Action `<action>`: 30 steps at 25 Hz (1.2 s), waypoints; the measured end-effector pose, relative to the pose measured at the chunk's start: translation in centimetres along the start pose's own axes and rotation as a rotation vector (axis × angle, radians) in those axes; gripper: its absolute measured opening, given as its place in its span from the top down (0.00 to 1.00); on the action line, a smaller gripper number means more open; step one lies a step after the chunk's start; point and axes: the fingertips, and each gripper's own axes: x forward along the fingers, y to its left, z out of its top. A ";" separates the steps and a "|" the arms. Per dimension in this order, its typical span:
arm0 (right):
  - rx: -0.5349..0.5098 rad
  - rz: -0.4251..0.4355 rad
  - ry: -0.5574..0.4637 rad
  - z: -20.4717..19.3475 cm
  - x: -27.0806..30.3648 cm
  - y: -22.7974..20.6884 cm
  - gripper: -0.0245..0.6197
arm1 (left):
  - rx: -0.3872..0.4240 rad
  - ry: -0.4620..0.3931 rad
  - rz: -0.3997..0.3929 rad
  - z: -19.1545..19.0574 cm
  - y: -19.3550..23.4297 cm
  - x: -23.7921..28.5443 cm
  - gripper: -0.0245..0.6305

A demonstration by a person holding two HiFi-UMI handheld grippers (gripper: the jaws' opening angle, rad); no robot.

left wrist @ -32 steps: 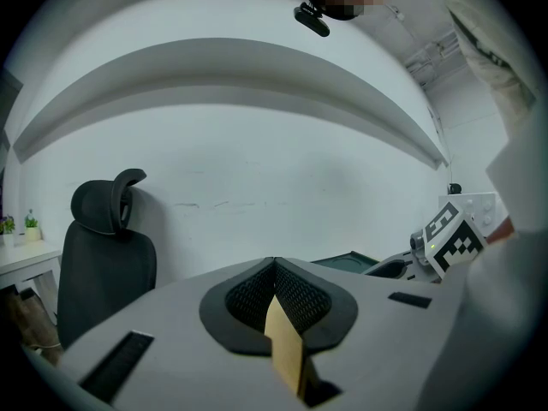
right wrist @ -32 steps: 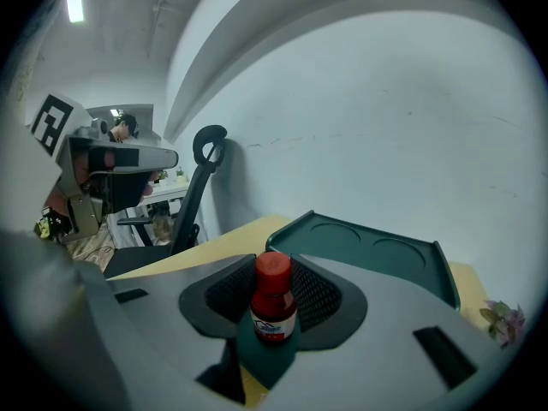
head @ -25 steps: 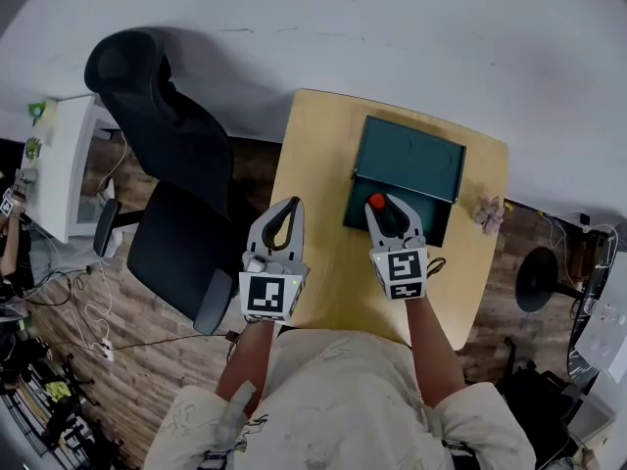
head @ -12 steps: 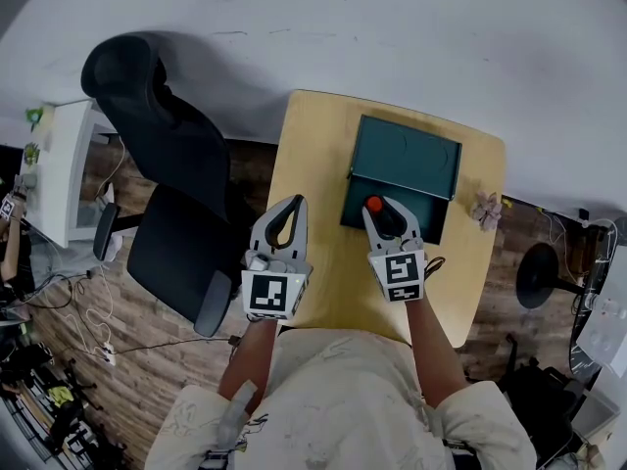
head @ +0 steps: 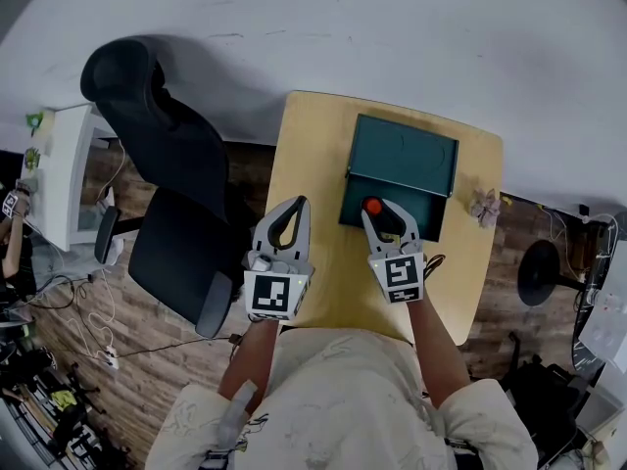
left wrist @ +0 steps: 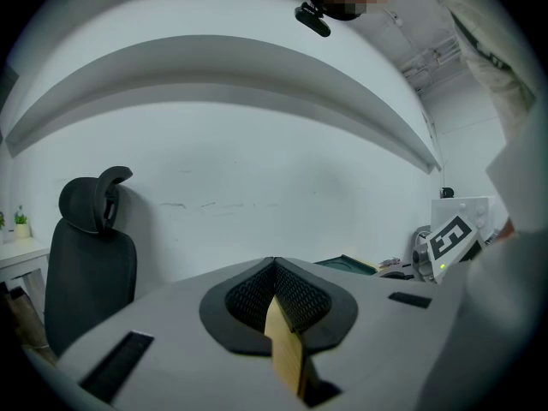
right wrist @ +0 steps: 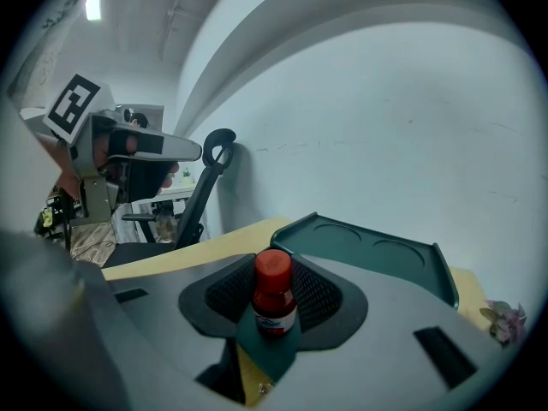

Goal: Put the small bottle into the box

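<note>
- Right tongs [head: 380,210] are clenched on the small bottle [head: 372,206], gripping its body below the red cap. The bottle stands upright between the ribbed pads.
- Left tongs [head: 292,207] are closed on nothing, tips together, and hang over the left part of the table [head: 313,135], well apart from the box [head: 402,155].
- The bottle hangs over the near, darker part of the green box. In the right gripper view, dark green shows below it through the gap, and a panel with two round recesses lies beyond.
- My judgement is that the step in hand is lowering and releasing. It should go well if the bottle stays upright and comes straight down until its base rests on the box floor.
- The jaws should open only then, and just enough to free the bottle, because it is narrow and probably tips easily.
- The right tongs should back out along their own line, so that a pad does not drag the cap sideways.
- The left tongs could steady the box's near wall if it slides, though nothing suggests that is needed.
- The bottle's label is white with blue and red print, too small to read.
- The cubes on the tongs carry black-and-white square patterns, and no brand or word can be read anywhere.
</note>
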 end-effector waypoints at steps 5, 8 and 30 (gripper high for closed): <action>0.003 0.002 -0.001 0.0 0.0 0.0 0.75 | 0.004 0.002 0.000 0.0 0.0 -0.2 0.95; 0.005 0.003 -0.001 0.0 0.0 0.0 0.75 | 0.002 -0.009 0.001 0.2 0.0 -0.2 0.95; 0.024 0.016 -0.005 0.1 0.0 0.3 0.57 | 0.013 0.005 0.016 0.3 0.4 -0.6 0.95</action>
